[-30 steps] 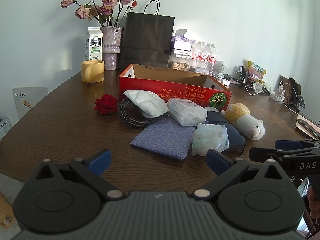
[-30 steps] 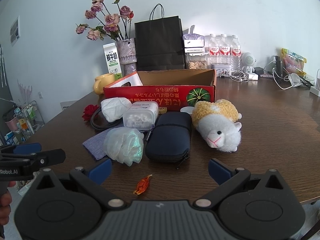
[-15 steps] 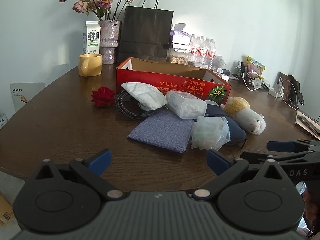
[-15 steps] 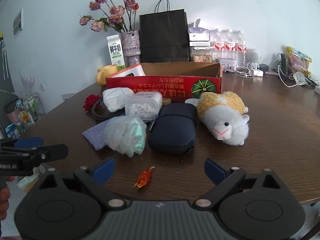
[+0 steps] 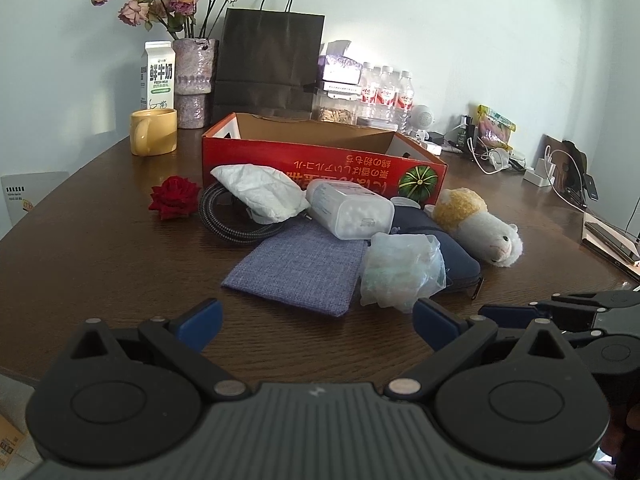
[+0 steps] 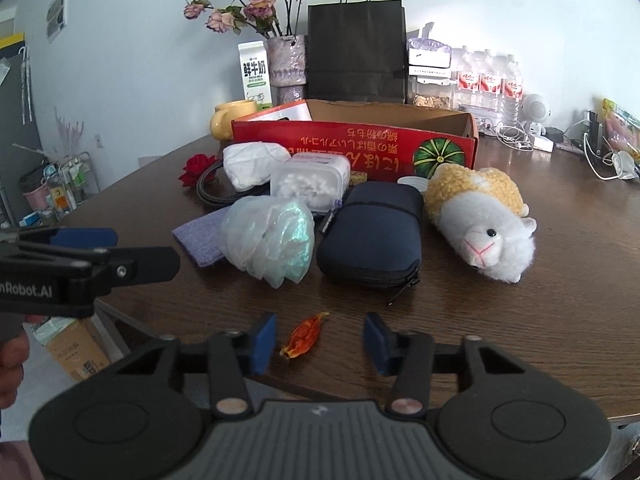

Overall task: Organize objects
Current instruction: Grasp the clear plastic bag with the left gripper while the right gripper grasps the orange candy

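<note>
Just before the navy pouch [image 6: 370,236], your right hand-held gripper [image 6: 319,338] had been narrowing around the orange candy wrapper [image 6: 305,334], untouched; your left hand-held gripper [image 5: 316,318] stood wide.

The right tool [image 6: 318,338] has just been closing its jaws – an orange wrapper [image 6: 304,335] lies on the table [image 6: 520,320] between them, and neither pad touches it. Beyond lie a plastic bag [image 6: 272,238], a navy pouch [image 6: 374,236] and a plush toy [image 6: 486,222], in front of a red box [image 6: 360,148]. The left tool [image 6: 86,250] reaches in at the left edge – one jaw above the other.
</note>
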Available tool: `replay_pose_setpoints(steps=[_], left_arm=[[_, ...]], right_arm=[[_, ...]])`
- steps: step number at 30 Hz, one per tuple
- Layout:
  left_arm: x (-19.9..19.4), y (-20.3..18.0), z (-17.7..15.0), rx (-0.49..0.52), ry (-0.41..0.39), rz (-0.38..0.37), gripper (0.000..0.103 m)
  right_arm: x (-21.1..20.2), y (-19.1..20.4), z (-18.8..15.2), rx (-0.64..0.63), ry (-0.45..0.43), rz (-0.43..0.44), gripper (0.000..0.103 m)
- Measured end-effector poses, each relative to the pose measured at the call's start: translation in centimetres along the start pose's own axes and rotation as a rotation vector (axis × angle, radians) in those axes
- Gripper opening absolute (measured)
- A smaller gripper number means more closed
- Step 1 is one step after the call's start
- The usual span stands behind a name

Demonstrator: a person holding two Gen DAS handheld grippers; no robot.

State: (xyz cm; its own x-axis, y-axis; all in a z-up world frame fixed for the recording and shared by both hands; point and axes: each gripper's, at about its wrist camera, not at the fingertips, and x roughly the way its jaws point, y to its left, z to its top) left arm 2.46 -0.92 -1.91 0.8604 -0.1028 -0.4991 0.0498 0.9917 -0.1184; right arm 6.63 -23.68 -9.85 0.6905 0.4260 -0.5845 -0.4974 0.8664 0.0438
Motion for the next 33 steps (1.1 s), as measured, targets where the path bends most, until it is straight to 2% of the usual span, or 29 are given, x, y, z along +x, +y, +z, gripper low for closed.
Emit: replay_pose_setpoints(steps=[2, 4, 7, 13, 23, 25, 27, 28, 30, 33], left_arm=[[0.2, -0.2, 0.1, 0.002, -0.002, -0.005, 0.103], [0.4, -0.3, 0.2, 0.006, 0.0, -0.013, 0.103], [0.9, -0.9, 0.4, 0.013, 0.001, -0.027, 0.103], [2.5, -2.4, 1.1, 0.04, 0.007, -0.062, 0.103], [5.5, -4.1, 2.1, 0.064, 0.028, -0.076, 0.102], [6.0, -4.2, 2.3, 0.067, 0.036, -0.084, 0.091], [6.5, -4.3, 2.4, 0.064, 0.054, -0.099, 0.062], [6.8, -4.2, 2.4, 0.056, 0.063, -0.113, 0.053], [6.7, -4.1, 2.6, 0.051, 0.056, -0.12, 0.046], [6.2, -4.1, 3.1, 0.055, 0.035, -0.123, 0.044]], right_arm=[[0.0, 0.0, -0.1, -0.019, -0.002, -0.003, 0.037], [0.0, 0.0, -0.1, -0.032, -0.007, -0.002, 0.023], [0.0, -0.3, -0.1, -0.049, -0.015, 0.002, 0.013], [0.2, -1.2, 0.0, -0.063, -0.027, 0.02, 0.012], [0.3, -2.8, 0.6, -0.056, -0.025, 0.078, 0.012], [0.2, -3.1, 0.9, -0.06, -0.027, 0.091, 0.012], [0.2, -3.4, 1.2, -0.066, -0.029, 0.104, 0.012], [0.1, -3.5, 1.4, -0.07, -0.028, 0.11, 0.012], [0.0, -3.6, 1.7, -0.079, -0.029, 0.126, 0.012], [-0.3, -3.9, 2.3, -0.091, -0.038, 0.151, 0.011]])
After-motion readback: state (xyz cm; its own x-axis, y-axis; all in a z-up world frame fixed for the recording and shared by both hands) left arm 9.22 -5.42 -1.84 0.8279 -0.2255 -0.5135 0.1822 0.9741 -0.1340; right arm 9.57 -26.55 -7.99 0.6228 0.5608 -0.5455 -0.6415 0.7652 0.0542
